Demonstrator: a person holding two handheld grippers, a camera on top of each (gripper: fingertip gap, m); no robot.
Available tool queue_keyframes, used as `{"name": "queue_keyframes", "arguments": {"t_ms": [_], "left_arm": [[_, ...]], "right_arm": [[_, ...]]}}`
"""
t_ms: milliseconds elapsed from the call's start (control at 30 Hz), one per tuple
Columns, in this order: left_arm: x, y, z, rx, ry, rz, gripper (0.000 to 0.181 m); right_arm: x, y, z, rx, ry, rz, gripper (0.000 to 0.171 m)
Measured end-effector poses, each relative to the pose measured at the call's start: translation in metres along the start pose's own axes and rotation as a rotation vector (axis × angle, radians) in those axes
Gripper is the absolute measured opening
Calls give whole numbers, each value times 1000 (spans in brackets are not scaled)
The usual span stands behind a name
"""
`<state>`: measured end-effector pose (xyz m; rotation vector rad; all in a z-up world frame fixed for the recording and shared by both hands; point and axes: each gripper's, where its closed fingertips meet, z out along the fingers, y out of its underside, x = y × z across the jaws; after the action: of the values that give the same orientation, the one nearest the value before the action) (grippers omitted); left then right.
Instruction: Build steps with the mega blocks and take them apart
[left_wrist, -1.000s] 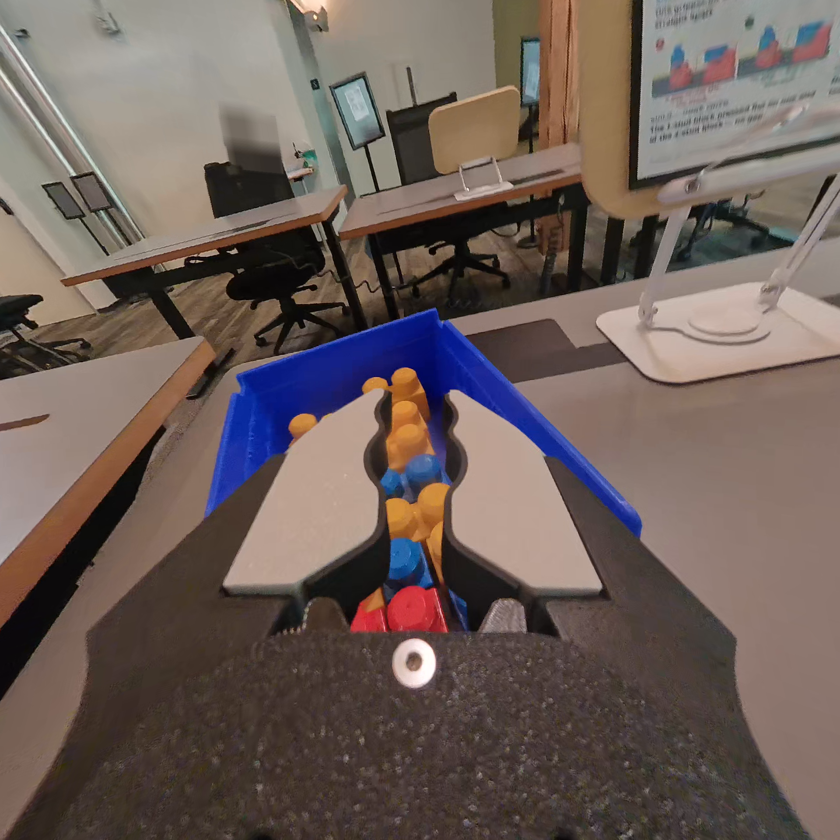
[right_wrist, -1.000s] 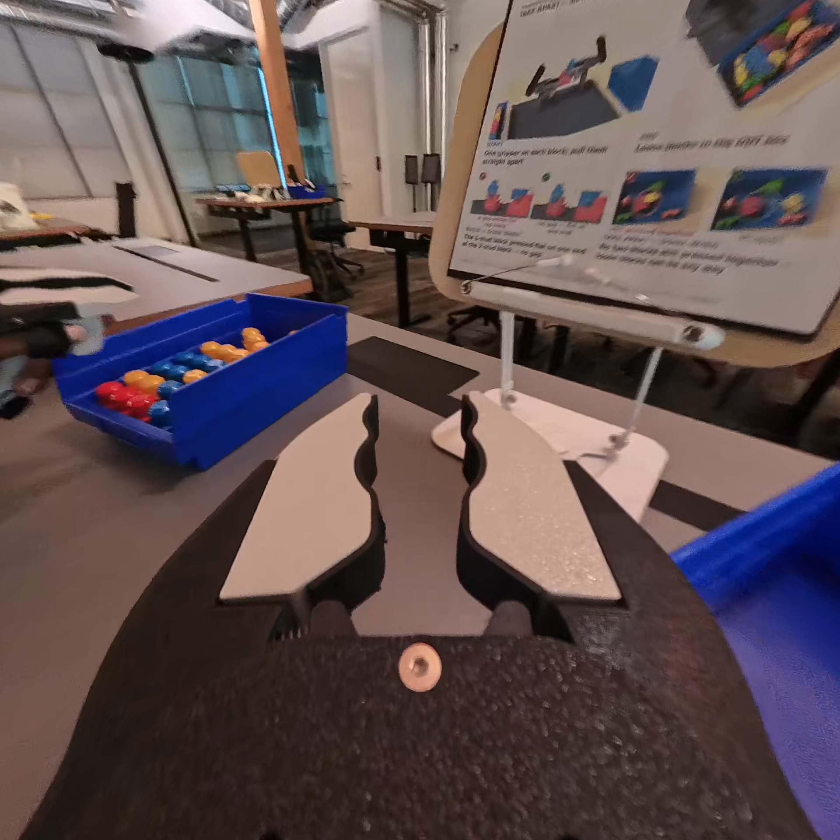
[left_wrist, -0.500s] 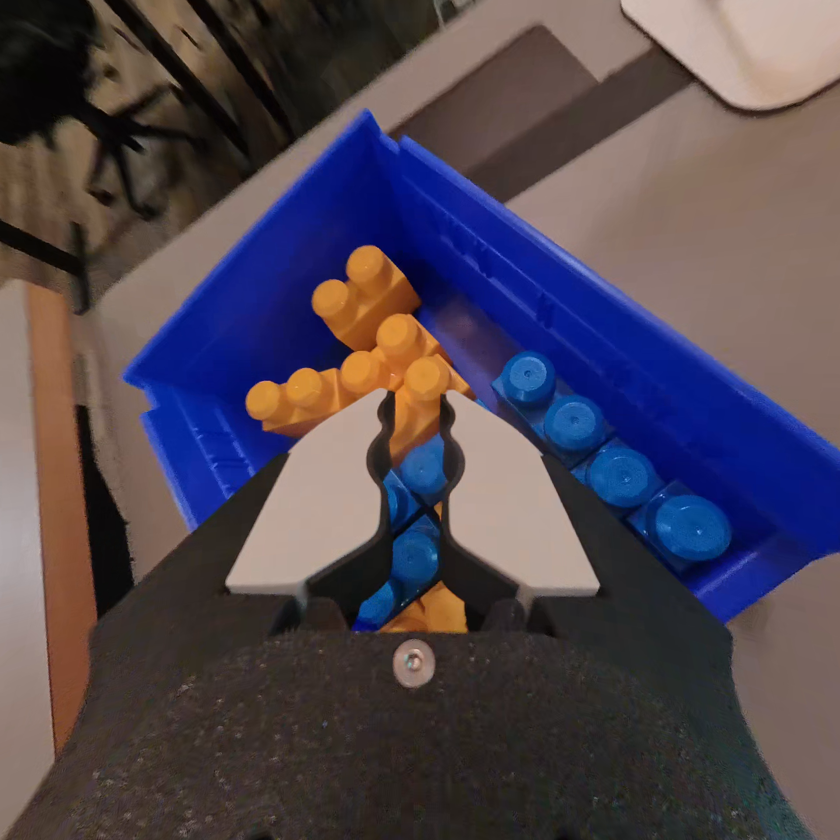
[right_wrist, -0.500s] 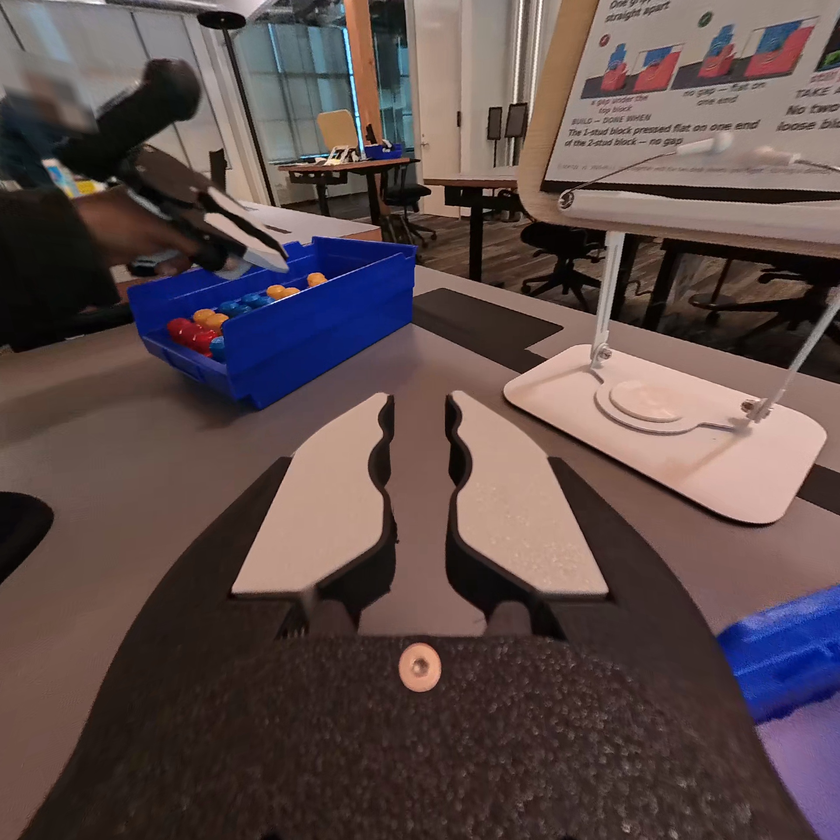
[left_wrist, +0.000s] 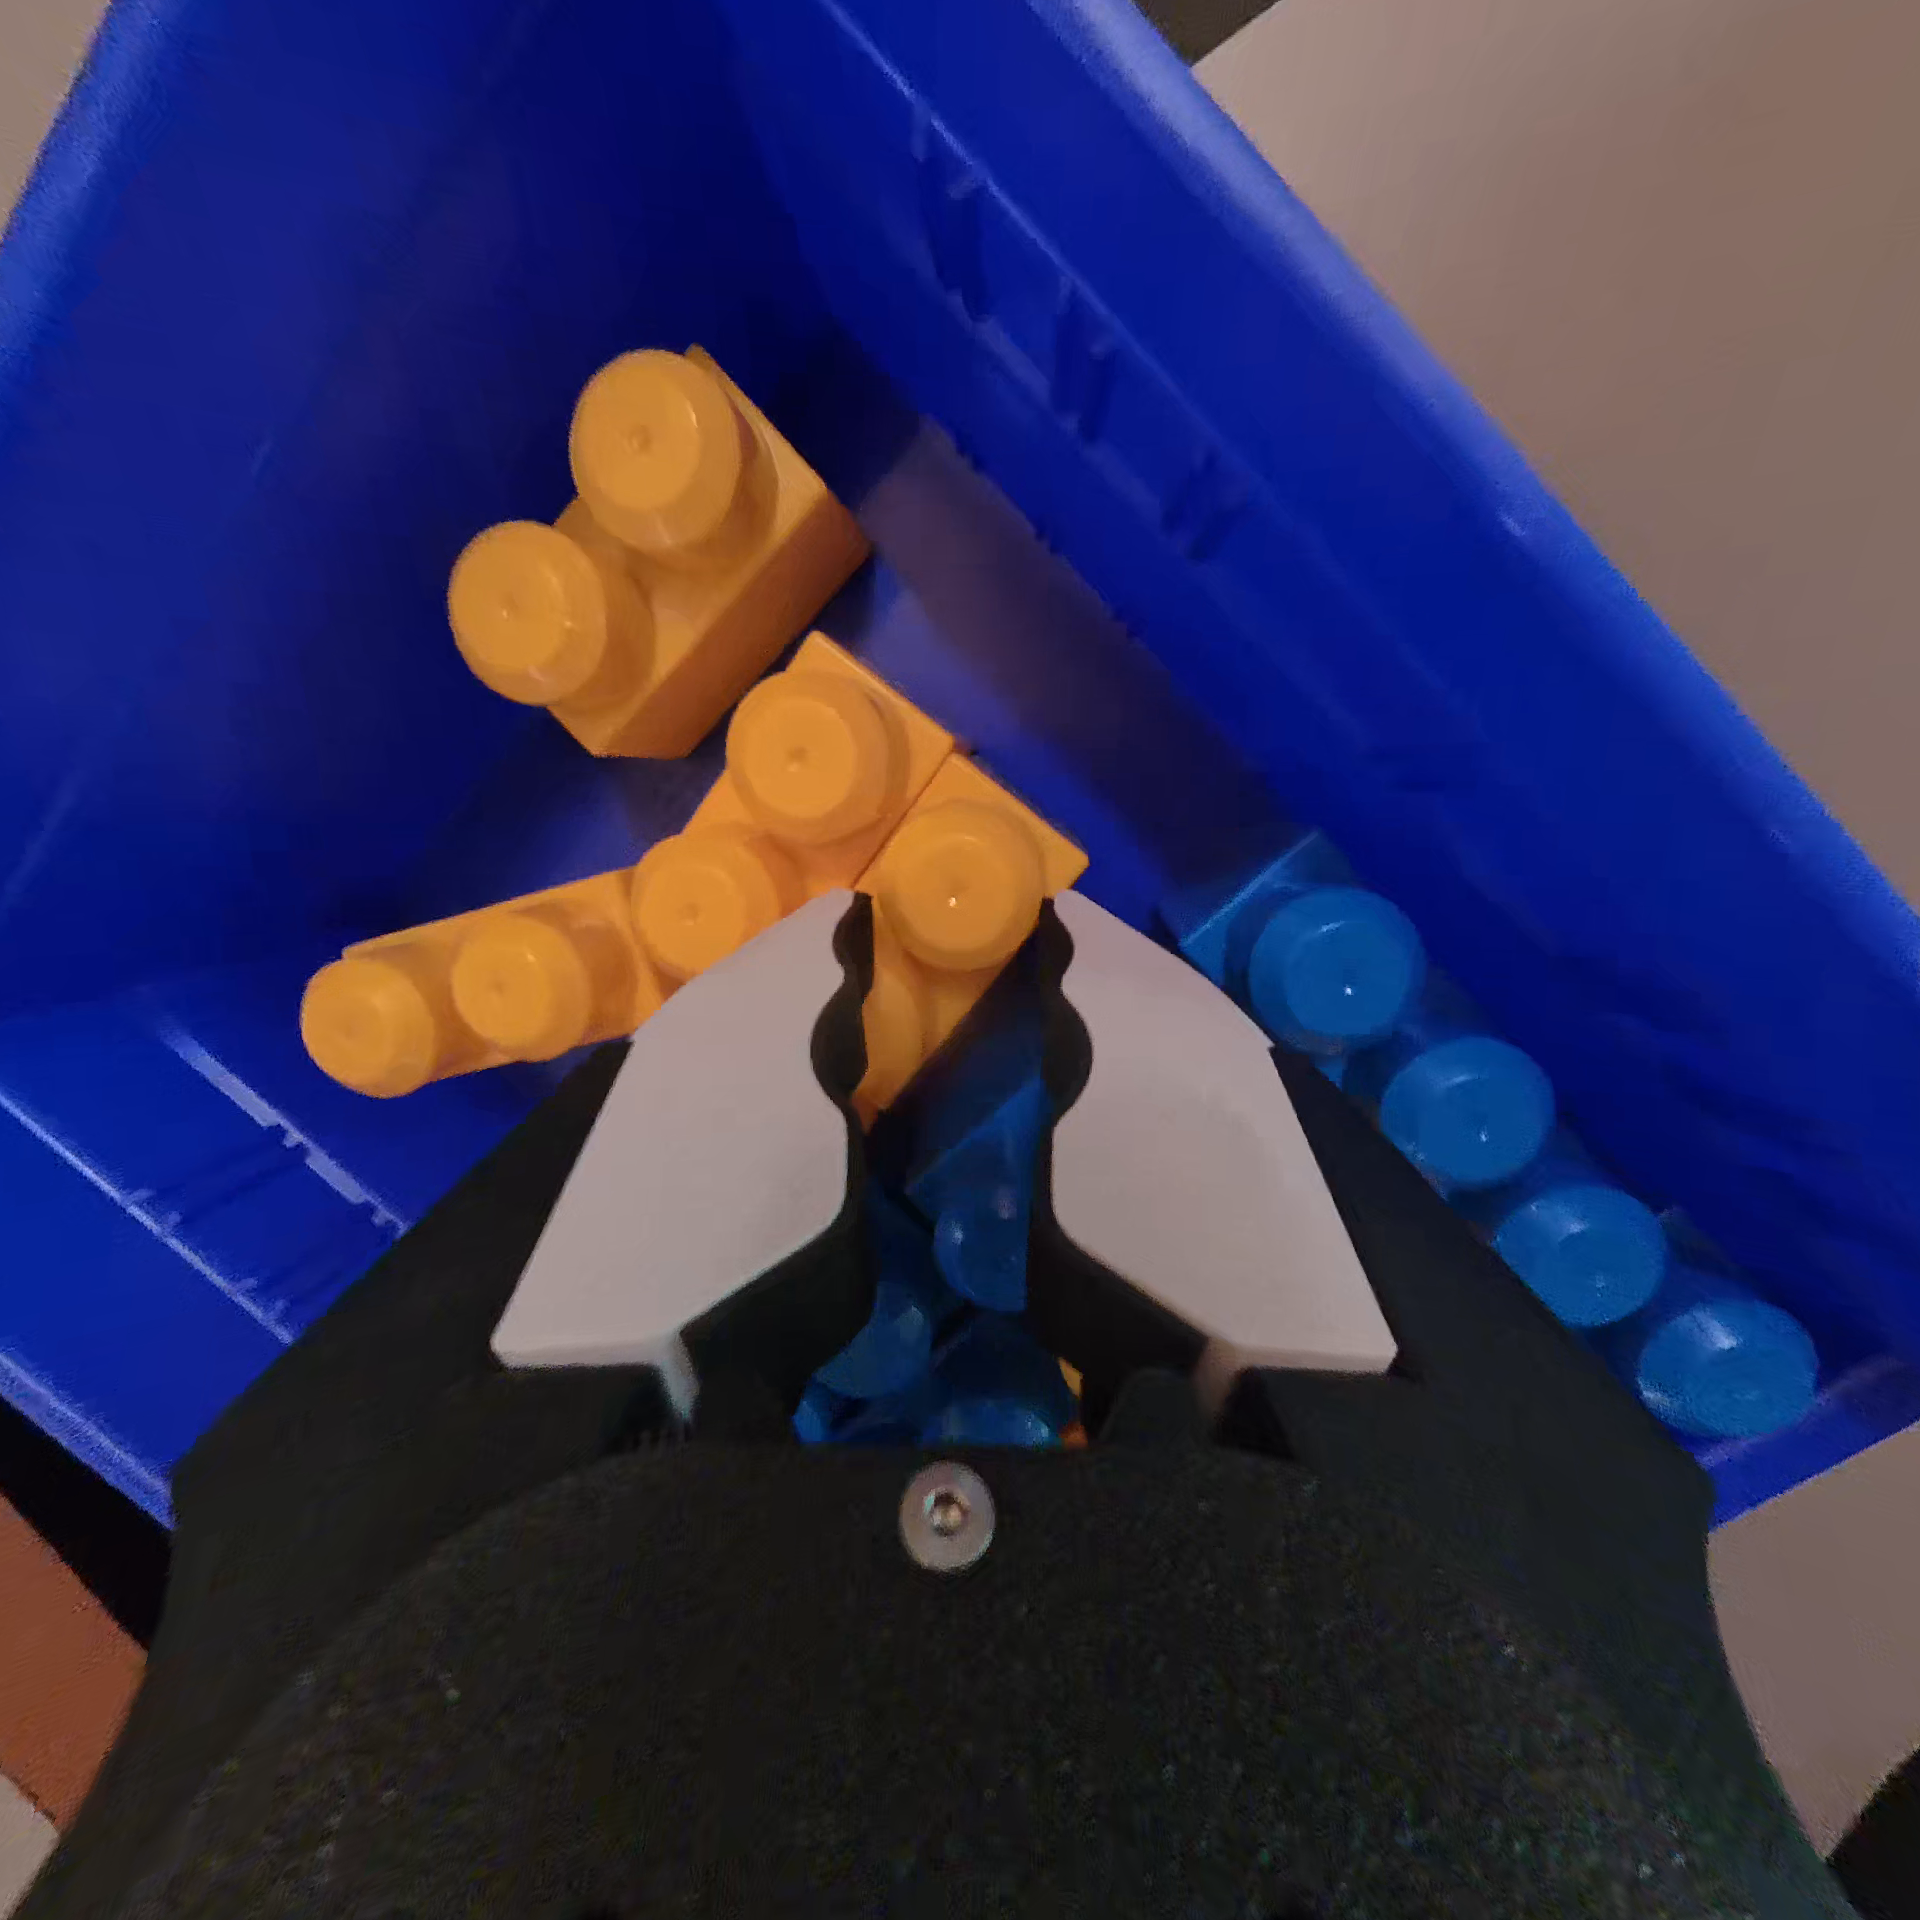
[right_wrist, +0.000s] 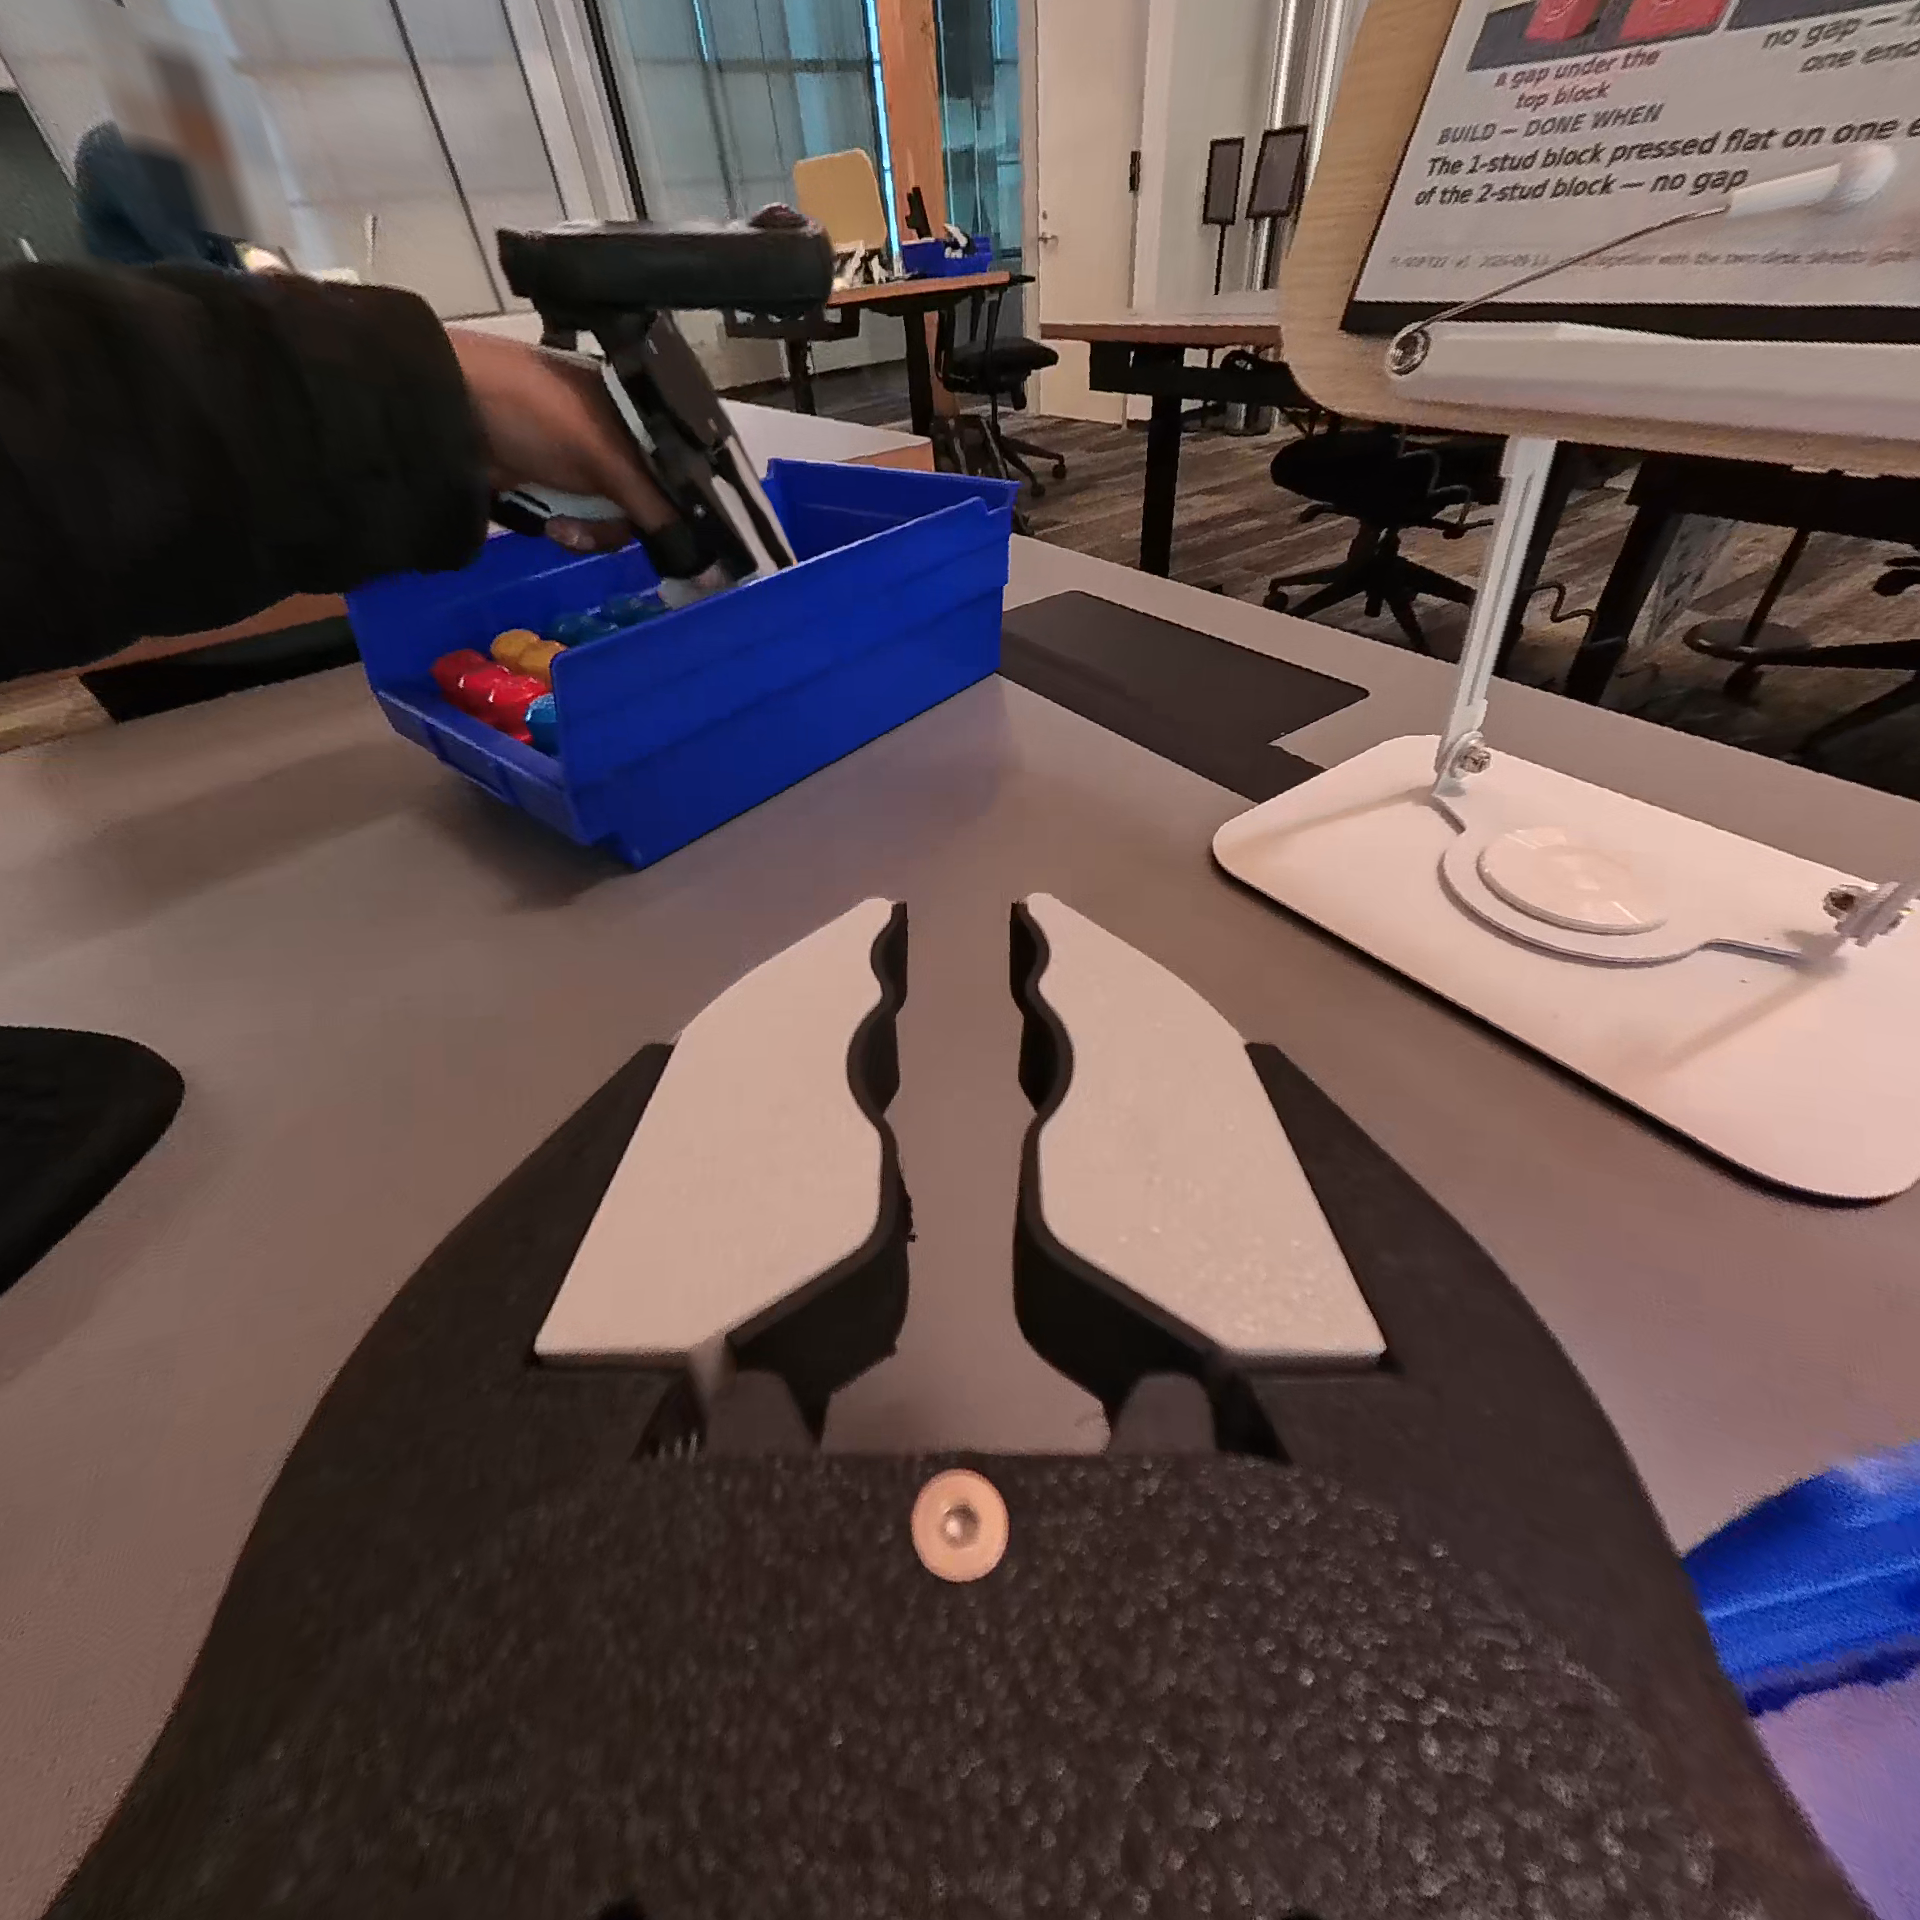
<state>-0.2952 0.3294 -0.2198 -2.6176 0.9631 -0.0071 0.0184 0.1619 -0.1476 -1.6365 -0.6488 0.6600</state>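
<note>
Left wrist view: left claw (left_wrist: 951, 914) has dropped into the blue bin (left_wrist: 1299, 436), fingers spread around an orange block (left_wrist: 961, 883) at frame centre, not yet pinching. Pick looks imminent. Right claw (right_wrist: 958, 914) stays spread and empty over the surface (right_wrist: 312, 935), lower centre.

Grey table (right_wrist: 312, 935), blue bin (right_wrist: 790, 686) (holding blocks), white stand base (right_wrist: 1558, 935), black mat (right_wrist: 1164, 665)
</note>
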Motion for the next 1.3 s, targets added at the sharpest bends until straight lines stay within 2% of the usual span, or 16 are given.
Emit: {"name": "queue_keyframes", "arguments": {"t_ms": [333,467,567,733,867,967,1100,1300], "left_arm": [[3,-10,-5,-18,-74,142,28],[5,-20,-31,84,-91,142,28],[17,-38,-70,256,-83,134,28],[86,-67,-138,569,20,193,28],[169,-69,-162,693,173,276,28],[228,-60,-154,695,247,354,28],[288,-45,-125,639,319,420,28],[332,-30,-89,562,361,500,28]], "right_arm": [[-2,9,0,-42,3,-51,17],[-2,9,-1,-42,8,-67,17],[-2,5,-3,-24,18,-77,17],[-2,-2,-7,10,45,-124,23],[-7,-10,-11,17,70,-231,39],[-17,-13,-11,-2,57,-318,48],[-39,-1,-5,-78,-10,-417,61],[-64,38,8,-237,-104,-511,65]]}}
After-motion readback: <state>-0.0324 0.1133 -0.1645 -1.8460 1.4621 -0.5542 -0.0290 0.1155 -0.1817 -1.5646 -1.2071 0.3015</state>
